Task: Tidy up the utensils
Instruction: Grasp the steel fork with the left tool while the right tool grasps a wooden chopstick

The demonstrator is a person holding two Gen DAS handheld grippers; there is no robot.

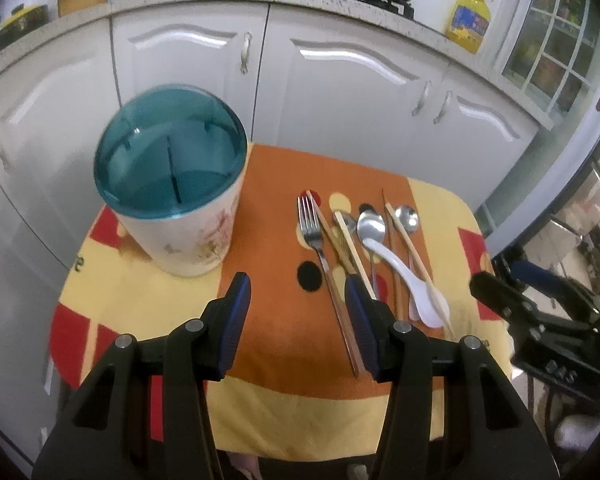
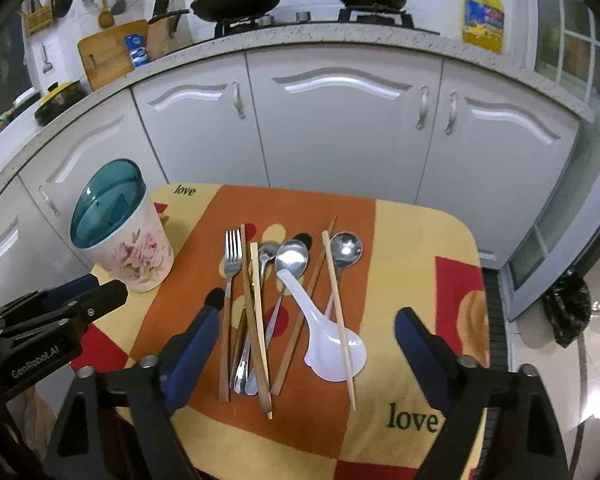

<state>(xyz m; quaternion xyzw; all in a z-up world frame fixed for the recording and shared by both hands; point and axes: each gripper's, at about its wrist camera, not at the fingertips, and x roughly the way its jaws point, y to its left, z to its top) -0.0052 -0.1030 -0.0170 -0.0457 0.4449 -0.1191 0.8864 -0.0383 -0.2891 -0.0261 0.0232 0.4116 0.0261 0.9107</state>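
Right wrist camera looks down on a small table with a bright cloth (image 2: 420, 240). A row of things to eat with lies in the middle of the cloth: a fork (image 2: 230, 280), some chopsticks (image 2: 256, 320), metal spoons (image 2: 292, 258) and a white soup spoon (image 2: 324, 336). They all lie long-ways, pointing away from the camera toward the cupboards, with most handles at the near end. The right gripper (image 2: 304, 322) hangs right over this row with its jaws spread wide and nothing in them, so the pile sits between its two blue fingers (image 2: 192, 340). The cup (image 2: 132, 256) with flowers on it and a blue see-through top stands upright at the far left corner of the cloth, well apart from the pile. In the left wrist camera, the left gripper (image 1: 298, 300) is spread wide too and holds nothing. From there the cup (image 1: 180, 216) is ahead and a little to the left, and the fork (image 1: 314, 232) and spoons are ahead and to the right. I think the right gripper is the nearer one to the pile and the left is nearer the cup. Because the things lie long-ways, the jaws can close across their thin sides.
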